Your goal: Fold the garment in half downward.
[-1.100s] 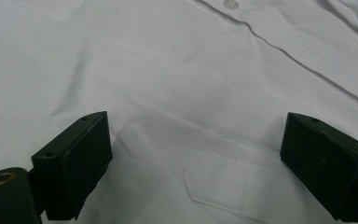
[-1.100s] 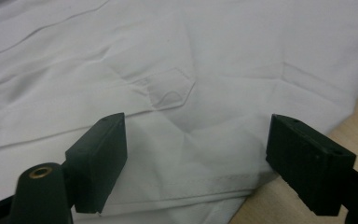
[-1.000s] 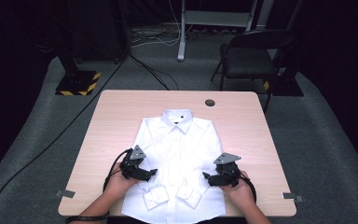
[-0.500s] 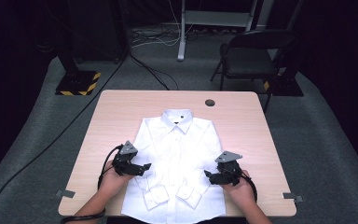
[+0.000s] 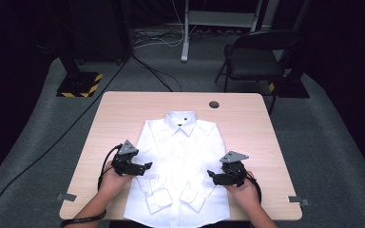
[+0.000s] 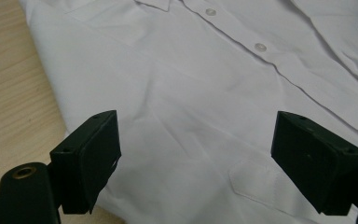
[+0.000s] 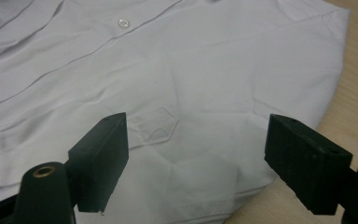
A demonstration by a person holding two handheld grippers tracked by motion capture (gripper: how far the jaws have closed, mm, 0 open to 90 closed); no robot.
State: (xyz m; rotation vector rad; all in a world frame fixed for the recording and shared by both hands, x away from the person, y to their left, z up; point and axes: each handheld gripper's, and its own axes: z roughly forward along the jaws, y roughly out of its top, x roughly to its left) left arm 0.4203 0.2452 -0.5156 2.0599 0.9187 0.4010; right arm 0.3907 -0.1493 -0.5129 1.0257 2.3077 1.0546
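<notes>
**Two open grippers over a white dress shirt**

A white button-up shirt [image 5: 178, 166] lies flat and face up on the wooden table [image 5: 247, 123], collar toward the far edge, sleeves folded in so that both cuffs rest on the lower front. The left gripper [image 5: 145, 167] sits at the shirt's left side, its jaws pointing inward across the fabric. In the left gripper view the two black jaws stand wide apart with only cloth below them (nothing is pinched), and the button placket runs across the upper part of that view. The right gripper [image 5: 211, 175] sits at the shirt's right side, facing the left one, jaws likewise spread wide and holding nothing; its own view looks down on a sleeve's pointed placket and the shirt's side edge meeting the table. A small dark round hole [image 5: 214, 104] lies in the tabletop beyond the collar.
</notes>
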